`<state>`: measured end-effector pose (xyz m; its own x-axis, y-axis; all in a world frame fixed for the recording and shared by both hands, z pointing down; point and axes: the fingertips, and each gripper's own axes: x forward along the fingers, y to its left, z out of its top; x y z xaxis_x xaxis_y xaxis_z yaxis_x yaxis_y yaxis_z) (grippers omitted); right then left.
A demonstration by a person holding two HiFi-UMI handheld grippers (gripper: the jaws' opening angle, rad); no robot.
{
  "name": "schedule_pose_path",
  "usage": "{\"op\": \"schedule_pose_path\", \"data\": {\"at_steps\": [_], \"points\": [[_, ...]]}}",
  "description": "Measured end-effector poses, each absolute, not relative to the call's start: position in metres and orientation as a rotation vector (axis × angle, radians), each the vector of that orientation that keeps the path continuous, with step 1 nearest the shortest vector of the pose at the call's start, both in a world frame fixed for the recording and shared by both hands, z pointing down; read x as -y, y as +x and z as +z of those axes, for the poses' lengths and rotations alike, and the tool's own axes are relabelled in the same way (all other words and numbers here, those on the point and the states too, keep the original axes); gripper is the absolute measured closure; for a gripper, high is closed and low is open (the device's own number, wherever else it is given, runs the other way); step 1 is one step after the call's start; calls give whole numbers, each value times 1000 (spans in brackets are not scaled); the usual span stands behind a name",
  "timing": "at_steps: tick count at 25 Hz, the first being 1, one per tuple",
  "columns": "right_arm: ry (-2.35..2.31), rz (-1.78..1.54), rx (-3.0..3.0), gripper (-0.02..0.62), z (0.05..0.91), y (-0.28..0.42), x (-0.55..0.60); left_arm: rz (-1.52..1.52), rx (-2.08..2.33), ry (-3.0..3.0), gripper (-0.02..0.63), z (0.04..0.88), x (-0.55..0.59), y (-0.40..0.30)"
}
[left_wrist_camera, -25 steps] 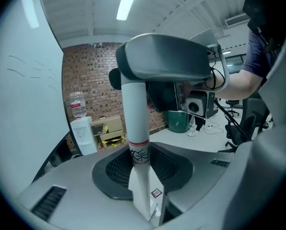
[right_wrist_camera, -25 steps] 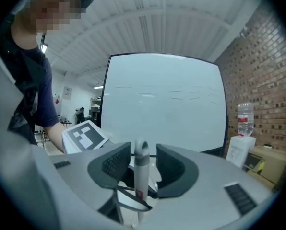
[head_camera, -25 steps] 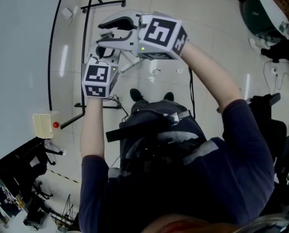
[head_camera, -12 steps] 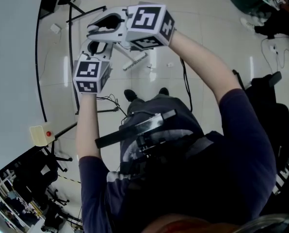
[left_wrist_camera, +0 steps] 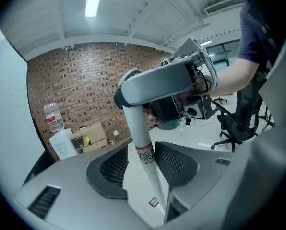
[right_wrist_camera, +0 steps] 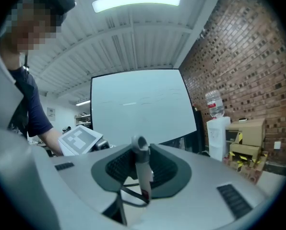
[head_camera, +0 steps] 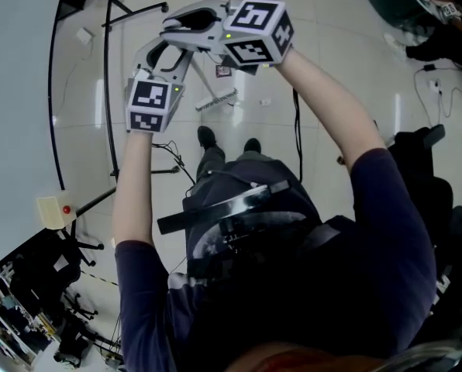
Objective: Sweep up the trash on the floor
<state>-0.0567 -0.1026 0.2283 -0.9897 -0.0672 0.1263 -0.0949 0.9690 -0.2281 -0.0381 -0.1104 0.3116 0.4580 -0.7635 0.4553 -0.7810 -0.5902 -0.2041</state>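
The right tool (right_wrist_camera: 141, 172) is clamped on the top end of the broom handle (left_wrist_camera: 135, 123), which lets that hand steer the stick. Lower down, the left tool (left_wrist_camera: 144, 169) has the handle between its jaws, but they are opening and stand clear of it, probably to shift the grip. Beyond, the broom head (head_camera: 217, 99) is down at the floor (head_camera: 332, 45). A small scrap (head_camera: 222, 71) and white bits (head_camera: 266, 101) lie near it, unswept.

Both arms are stretching forward; the left gripper (left_wrist_camera: 144, 166) is opening its jaws around the broom handle (left_wrist_camera: 135, 121), while the right gripper (right_wrist_camera: 139, 174) is clamping it.
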Motion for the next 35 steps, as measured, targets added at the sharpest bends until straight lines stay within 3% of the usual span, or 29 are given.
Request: {"op": "schedule_pose_path", "data": {"at_steps": [16, 24, 35], "points": [[58, 524, 2887, 483, 263, -121, 187, 452, 938, 2822, 505, 351, 192, -76], [225, 490, 2820, 477, 325, -146, 244, 593, 945, 2829, 512, 417, 263, -106], [195, 276, 2762, 474, 418, -175, 270, 730, 1289, 2608, 514, 511, 320, -134]]}}
